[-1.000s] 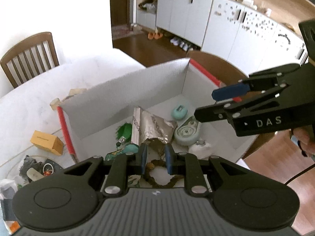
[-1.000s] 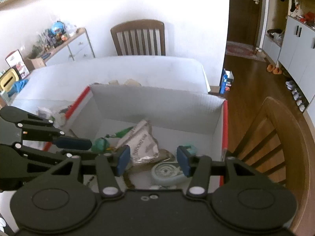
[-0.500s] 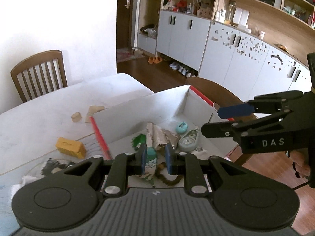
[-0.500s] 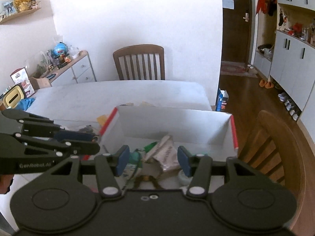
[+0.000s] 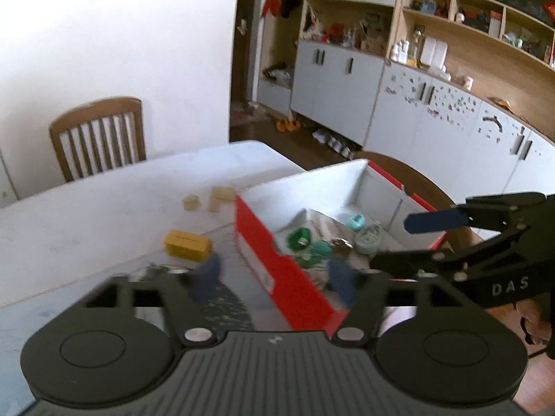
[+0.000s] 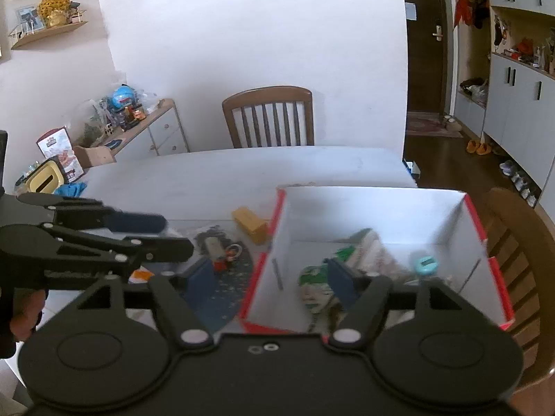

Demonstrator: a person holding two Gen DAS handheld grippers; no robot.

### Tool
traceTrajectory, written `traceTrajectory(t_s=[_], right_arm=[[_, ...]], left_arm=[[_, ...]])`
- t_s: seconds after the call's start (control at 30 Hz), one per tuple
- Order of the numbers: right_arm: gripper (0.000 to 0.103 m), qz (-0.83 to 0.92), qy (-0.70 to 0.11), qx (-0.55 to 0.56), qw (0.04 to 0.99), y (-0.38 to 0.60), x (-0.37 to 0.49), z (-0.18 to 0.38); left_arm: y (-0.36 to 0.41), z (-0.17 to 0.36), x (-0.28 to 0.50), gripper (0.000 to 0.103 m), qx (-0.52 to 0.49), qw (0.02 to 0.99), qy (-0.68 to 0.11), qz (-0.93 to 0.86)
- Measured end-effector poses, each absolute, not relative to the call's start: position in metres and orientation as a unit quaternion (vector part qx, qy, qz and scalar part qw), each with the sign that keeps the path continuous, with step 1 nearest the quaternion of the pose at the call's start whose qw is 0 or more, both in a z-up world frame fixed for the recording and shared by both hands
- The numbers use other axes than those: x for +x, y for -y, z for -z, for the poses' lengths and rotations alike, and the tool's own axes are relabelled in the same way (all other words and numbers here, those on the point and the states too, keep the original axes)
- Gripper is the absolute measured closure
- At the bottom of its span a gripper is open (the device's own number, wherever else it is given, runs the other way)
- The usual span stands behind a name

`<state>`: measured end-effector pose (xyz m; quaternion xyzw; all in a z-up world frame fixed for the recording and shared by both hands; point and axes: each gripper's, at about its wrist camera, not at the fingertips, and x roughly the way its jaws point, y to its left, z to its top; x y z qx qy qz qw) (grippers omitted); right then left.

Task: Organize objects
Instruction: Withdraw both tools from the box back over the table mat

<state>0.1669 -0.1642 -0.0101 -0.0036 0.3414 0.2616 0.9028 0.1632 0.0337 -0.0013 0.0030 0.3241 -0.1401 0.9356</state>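
Your left gripper is spread wide with nothing between its blue pads, and it hangs above the red side wall of the box, one finger out over the table, the other over the box's inside. Your right gripper is just as wide apart and just as empty, straddling that same red edge from the other angle.

Look down into the box: a crinkled silver packet lies toward the far wall, a green thing sits beside it, and a small teal piece and a pale round dispenser are close together near the right wall. In the right wrist view a green and white pouch lies at the near end, partly behind your finger.

Outside the box, on the white table, a yellow block rests near the red wall without touching it. Two small tan blocks sit farther back, near the box's far corner. A dark round tray holds small odds and ends, a key ring among them, just beside the box. The left wrist view is blurred, so finer detail there is hard to read.

A wooden chair stands at the far side of the table.
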Motion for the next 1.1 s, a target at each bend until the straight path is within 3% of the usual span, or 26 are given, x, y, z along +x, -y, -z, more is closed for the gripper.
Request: traceTrajectory(t_s=[0.13, 0.2, 0.57, 0.67, 1.1], right_arm=[[0.021, -0.262, -0.337, -0.006, 0.904, 0.144, 0.157, 0.008], [0.018, -0.261, -0.332, -0.005, 0.906, 0.135, 0.153, 0.006], [0.006, -0.271, -0.328, -0.001, 0.905, 0.096, 0.145, 0.005], [0.004, -0.272, -0.330, 0.001, 0.904, 0.087, 0.147, 0.006], [0.001, -0.260, -0.316, -0.007, 0.912, 0.052, 0.154, 0.025]], left_arm=[[-0.057, -0.001, 0.157, 0.027, -0.005, 0.937, -0.322, 0.137], [-0.068, -0.002, 0.154, 0.020, -0.008, 0.938, -0.320, 0.131], [-0.120, 0.002, 0.144, 0.016, -0.028, 0.941, -0.320, 0.108], [-0.133, 0.006, 0.143, 0.000, -0.035, 0.942, -0.317, 0.107], [-0.184, 0.036, 0.138, 0.000, -0.027, 0.946, -0.313, 0.082]])
